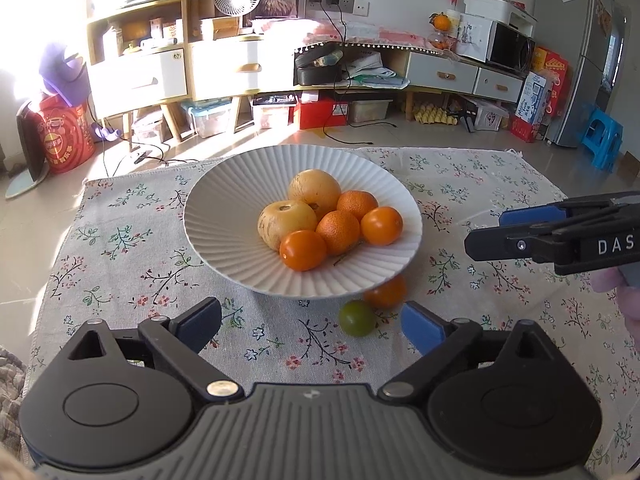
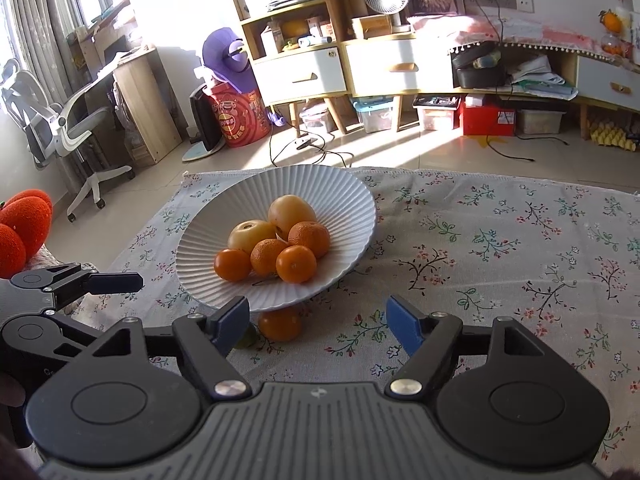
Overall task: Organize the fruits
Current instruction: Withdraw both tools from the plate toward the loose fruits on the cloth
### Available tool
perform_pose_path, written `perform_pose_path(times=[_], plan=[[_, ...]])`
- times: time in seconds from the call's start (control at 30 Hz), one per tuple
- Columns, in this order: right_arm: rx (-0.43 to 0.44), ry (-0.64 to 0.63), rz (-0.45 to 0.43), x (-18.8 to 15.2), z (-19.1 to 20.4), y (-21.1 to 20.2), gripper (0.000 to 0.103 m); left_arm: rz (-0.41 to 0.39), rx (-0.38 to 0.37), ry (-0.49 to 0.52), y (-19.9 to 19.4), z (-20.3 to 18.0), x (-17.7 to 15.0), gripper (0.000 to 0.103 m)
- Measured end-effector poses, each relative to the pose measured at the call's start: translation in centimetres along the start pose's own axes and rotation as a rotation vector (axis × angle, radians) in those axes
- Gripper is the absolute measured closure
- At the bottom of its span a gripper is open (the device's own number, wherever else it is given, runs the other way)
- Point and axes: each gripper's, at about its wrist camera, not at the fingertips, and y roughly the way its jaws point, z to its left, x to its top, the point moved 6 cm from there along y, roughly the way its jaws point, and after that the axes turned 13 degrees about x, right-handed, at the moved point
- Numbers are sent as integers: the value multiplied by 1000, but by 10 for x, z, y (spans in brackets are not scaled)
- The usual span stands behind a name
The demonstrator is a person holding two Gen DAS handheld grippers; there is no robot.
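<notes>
A white ribbed bowl (image 1: 224, 216) stands on the floral cloth and holds two yellow round fruits (image 1: 286, 220) and several oranges (image 1: 303, 250). On the cloth at its near rim lie one orange (image 1: 386, 291), partly under the rim, and a small green fruit (image 1: 357, 318). My left gripper (image 1: 310, 316) is open and empty, short of the bowl, with the green fruit just inside its right finger. My right gripper (image 2: 318, 312) is open and empty too. The loose orange (image 2: 280, 324) lies between its fingers, and the green fruit (image 2: 247, 339) is mostly hidden behind its left finger.
The right gripper (image 1: 490, 232) reaches in from the right edge of the left view. A finger of the left gripper (image 2: 120, 282) shows at the left of the right view. The floral cloth (image 2: 500, 248) stretches right of the bowl. An orange plush (image 2: 24, 224) sits at the far left.
</notes>
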Motion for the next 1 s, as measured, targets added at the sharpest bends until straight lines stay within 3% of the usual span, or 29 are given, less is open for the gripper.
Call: perform_pose_path(times=[0.47, 1.0], plan=[[-11, -55, 44, -18, 18, -7, 1, 81, 51, 34, -8, 1, -24, 2], [-47, -117, 120, -43, 37, -11, 1, 125, 62, 60, -27, 3, -42, 2]])
